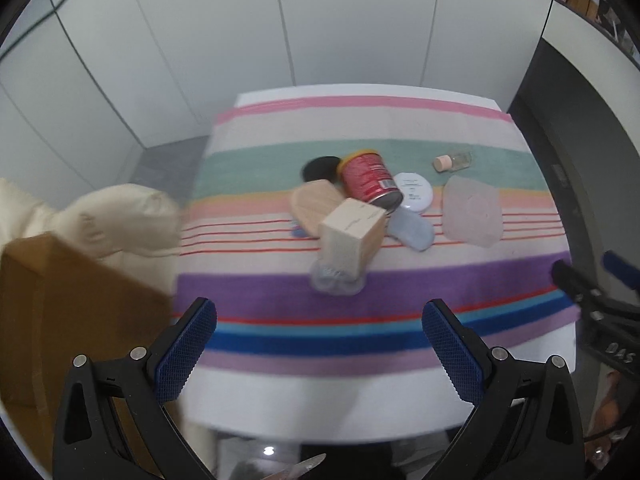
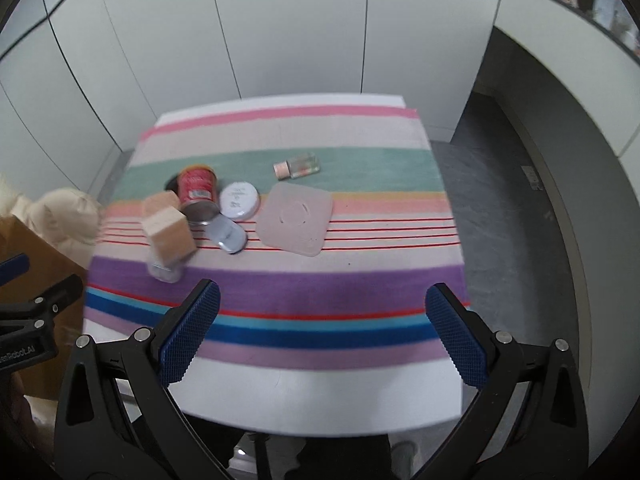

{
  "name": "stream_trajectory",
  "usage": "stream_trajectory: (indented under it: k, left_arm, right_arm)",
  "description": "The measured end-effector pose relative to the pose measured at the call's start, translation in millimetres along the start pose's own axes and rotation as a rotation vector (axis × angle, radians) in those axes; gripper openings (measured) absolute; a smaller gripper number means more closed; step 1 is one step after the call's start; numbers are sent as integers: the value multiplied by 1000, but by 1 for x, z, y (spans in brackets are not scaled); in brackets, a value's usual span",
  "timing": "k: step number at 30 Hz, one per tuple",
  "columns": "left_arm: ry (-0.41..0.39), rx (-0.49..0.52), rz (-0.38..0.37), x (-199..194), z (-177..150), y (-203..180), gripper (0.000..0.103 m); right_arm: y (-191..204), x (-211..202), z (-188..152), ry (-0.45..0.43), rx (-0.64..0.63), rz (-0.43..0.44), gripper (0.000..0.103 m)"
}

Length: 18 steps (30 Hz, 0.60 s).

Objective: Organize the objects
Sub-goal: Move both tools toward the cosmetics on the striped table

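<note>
Red can (image 1: 370, 178) amid clutter; grippers (image 1: 320, 344) apart

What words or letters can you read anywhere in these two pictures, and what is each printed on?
"DAS": on the right claw body, left wrist view.
"Robot.AI", start cut off: on the left claw body, right wrist view.
Red can, white round compact, wooden block: print too blurred to read.

A cloth (image 2: 320, 128) covers the table (image 2: 320, 400), and the objects lie in a cluster on it. A can (image 2: 196, 190) lies on its side left of a round compact (image 2: 239, 199), with a block (image 2: 168, 234) in front of the can. A flat mat (image 2: 296, 218) lies right of the compact, and a small bottle (image 2: 298, 167) lies behind the mat.
</note>
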<state>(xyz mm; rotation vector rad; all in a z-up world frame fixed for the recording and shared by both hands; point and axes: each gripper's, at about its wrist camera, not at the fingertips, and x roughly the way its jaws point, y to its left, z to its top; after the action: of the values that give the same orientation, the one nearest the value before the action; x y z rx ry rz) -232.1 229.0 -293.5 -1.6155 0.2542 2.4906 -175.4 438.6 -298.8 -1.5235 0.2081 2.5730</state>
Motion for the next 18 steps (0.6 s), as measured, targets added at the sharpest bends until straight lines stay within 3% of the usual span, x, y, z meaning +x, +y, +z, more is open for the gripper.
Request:
stream_trajectory:
  k: [3,8,13,16,17,18]
  left_arm:
    - [-11,18,-40,30,10,-7,102]
    - [-27,53,-28,69,27,-12,91]
    - [28,-37,-171,105,37,1,81]
    - [28,-72,-166,118,40,5,75]
    - [13,-90,-178,120,41,8,70]
    - [3,-112,-210,122,41,10,58]
  right_arm:
    - [-2,32,1,7,5,11,103]
    - [-5,78,5,0,43,33,103]
    - [3,107,12,21,59,25,103]
    - [4,124,17,35,84,31,103]
    - [6,130,18,42,90,30,103]
    - [8,133,21,45,93,31,103]
